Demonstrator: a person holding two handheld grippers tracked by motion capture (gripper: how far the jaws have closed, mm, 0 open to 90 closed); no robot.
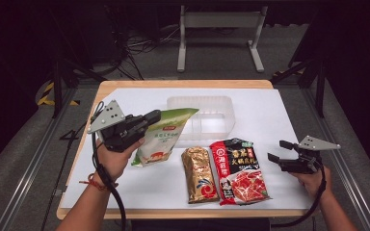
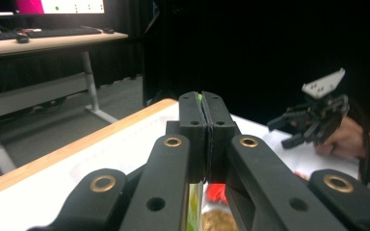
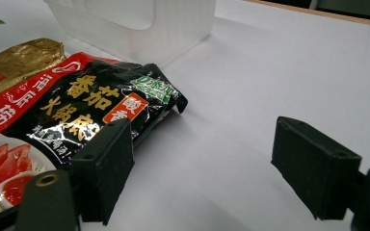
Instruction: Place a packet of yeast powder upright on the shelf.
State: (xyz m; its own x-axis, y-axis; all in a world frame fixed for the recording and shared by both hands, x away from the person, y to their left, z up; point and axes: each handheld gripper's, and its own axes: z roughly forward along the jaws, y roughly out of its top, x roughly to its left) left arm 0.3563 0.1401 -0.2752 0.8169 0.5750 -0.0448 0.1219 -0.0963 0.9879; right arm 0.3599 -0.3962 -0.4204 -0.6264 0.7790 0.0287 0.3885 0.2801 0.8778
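A green and white pouch [image 1: 166, 134] hangs tilted above the white table cover, and my left gripper [image 1: 152, 117] is shut on its upper left edge. In the left gripper view the two jaws of the left gripper [image 2: 204, 113] press together with a thin green sliver of the pouch [image 2: 193, 207] between and below them. My right gripper [image 1: 280, 151] rests low at the table's right side, open and with nothing in it. Its jaws [image 3: 212, 168] stand wide apart just right of a red and black pouch [image 3: 91, 106].
A clear plastic bin [image 1: 221, 107] stands at the back middle of the table. A gold pouch [image 1: 200, 174] and the red and black pouch [image 1: 236, 168] lie side by side near the front edge. The right gripper [image 2: 313, 122] shows far off in the left gripper view.
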